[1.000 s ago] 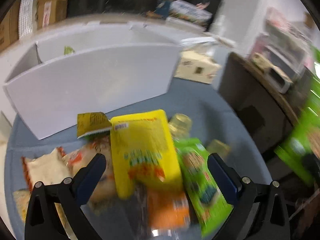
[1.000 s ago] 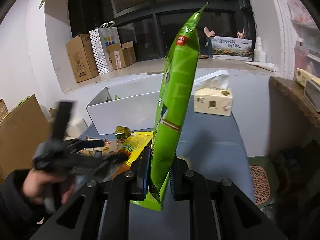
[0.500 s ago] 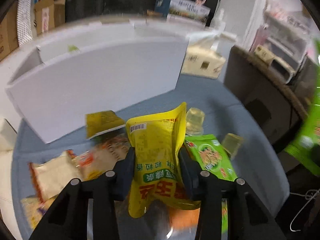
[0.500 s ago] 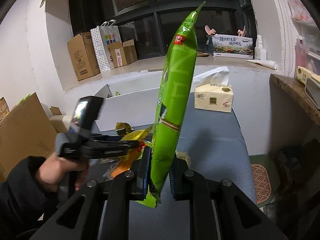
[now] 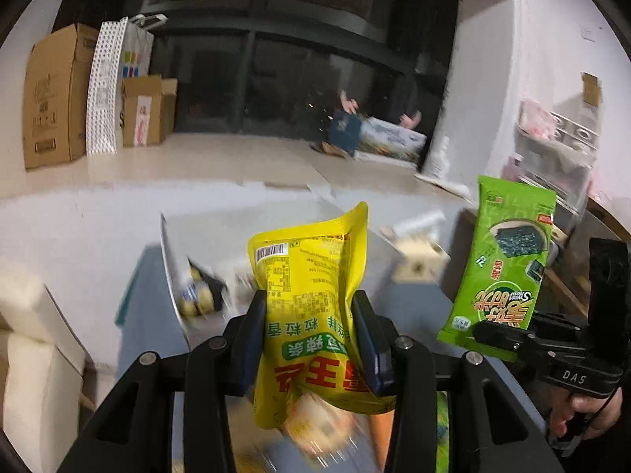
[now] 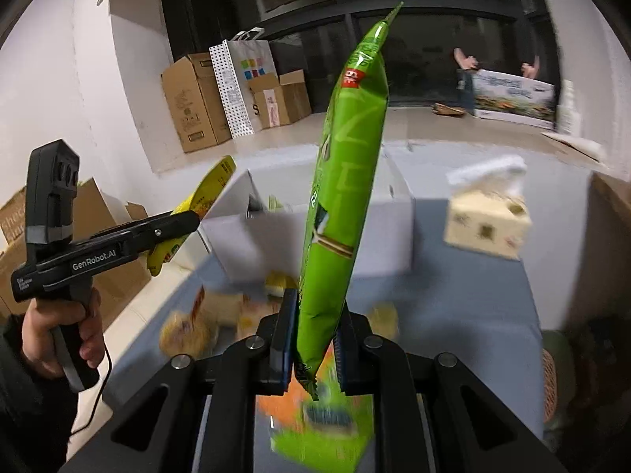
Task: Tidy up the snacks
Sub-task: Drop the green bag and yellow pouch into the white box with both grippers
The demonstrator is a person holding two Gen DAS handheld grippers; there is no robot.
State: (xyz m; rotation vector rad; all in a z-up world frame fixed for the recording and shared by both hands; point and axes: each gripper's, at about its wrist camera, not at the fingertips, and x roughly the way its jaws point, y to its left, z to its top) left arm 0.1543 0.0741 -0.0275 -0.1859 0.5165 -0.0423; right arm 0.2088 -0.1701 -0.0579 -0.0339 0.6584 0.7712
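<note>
My left gripper (image 5: 307,339) is shut on a yellow snack pouch (image 5: 311,276) and holds it in the air above the table. It shows in the right wrist view (image 6: 185,222) with the yellow pouch (image 6: 209,185) in its fingers. My right gripper (image 6: 313,339) is shut on a tall green seaweed snack bag (image 6: 347,181), held upright. That green bag (image 5: 504,260) shows at the right of the left wrist view. A white open box (image 6: 315,236) stands behind on the blue-grey table (image 6: 453,295). Several loose snack packets (image 6: 221,315) lie blurred below.
A tissue box (image 6: 487,224) stands on the table to the right of the white box. Cardboard boxes (image 6: 193,98) and a paper bag (image 6: 244,82) sit on the ledge behind. A brown counter edge (image 6: 611,205) is at the far right.
My left gripper closed on the yellow pouch, lifted it off the pile and tilted up. My right gripper kept hold of the green bag and shifted forward slightly.
</note>
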